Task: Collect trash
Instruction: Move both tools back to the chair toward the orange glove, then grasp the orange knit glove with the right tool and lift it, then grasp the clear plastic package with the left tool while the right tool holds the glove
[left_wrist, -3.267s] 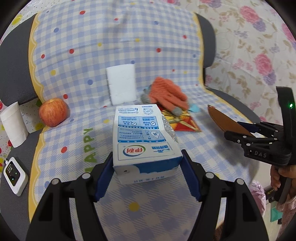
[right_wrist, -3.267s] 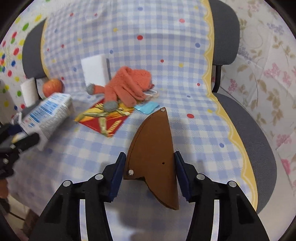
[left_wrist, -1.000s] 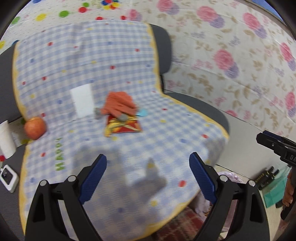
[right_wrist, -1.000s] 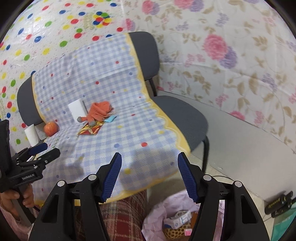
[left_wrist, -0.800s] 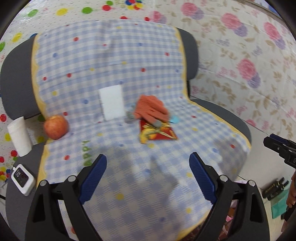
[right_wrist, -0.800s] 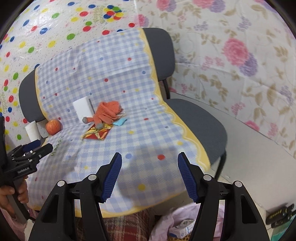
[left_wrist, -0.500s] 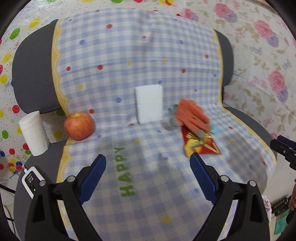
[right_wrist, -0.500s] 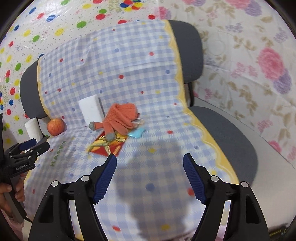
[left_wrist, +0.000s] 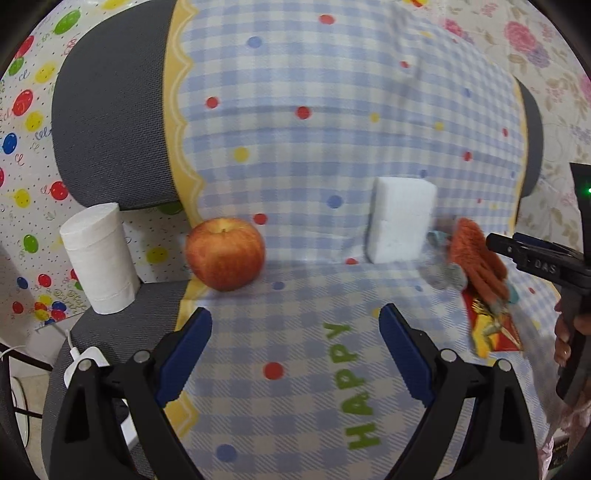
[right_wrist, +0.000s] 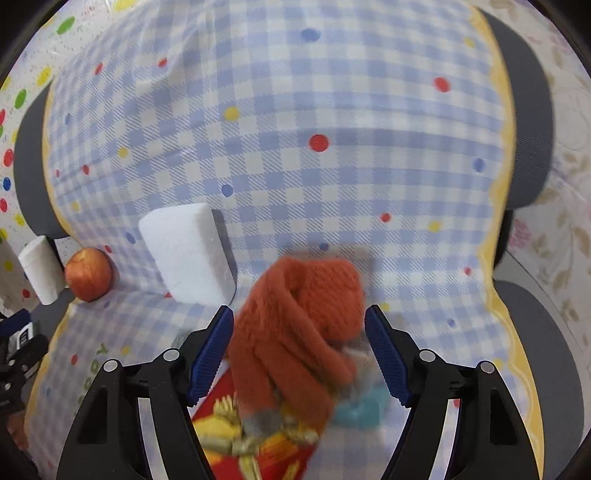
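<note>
My right gripper (right_wrist: 299, 321) is open above an orange knitted glove (right_wrist: 306, 314), which lies between the jaws without either pad pressing on it. Under the glove lie a red and yellow wrapper (right_wrist: 251, 443) and a small teal scrap (right_wrist: 360, 410). A white foam block (right_wrist: 184, 254) leans against the chair back just left of them. My left gripper (left_wrist: 295, 325) is open and empty over the checked cloth (left_wrist: 295, 406), with a red apple (left_wrist: 225, 254) ahead to its left and the foam block (left_wrist: 400, 219) ahead to its right. The right gripper (left_wrist: 535, 258) reaches in at the right edge over the glove (left_wrist: 476, 258) and wrapper (left_wrist: 493, 328).
A white paper roll (left_wrist: 98, 258) stands on the grey chair seat (left_wrist: 110, 325) left of the cloth, beside the apple. A small white device (left_wrist: 85, 365) with a cable lies near the seat's front left. The padded chair back (left_wrist: 110, 129) rises behind, against patterned walls.
The milk carton and the brown piece held earlier are gone from both grippers. Both have swung from the chair's edge and the floor bag in over the seat, the right one close above the glove.
</note>
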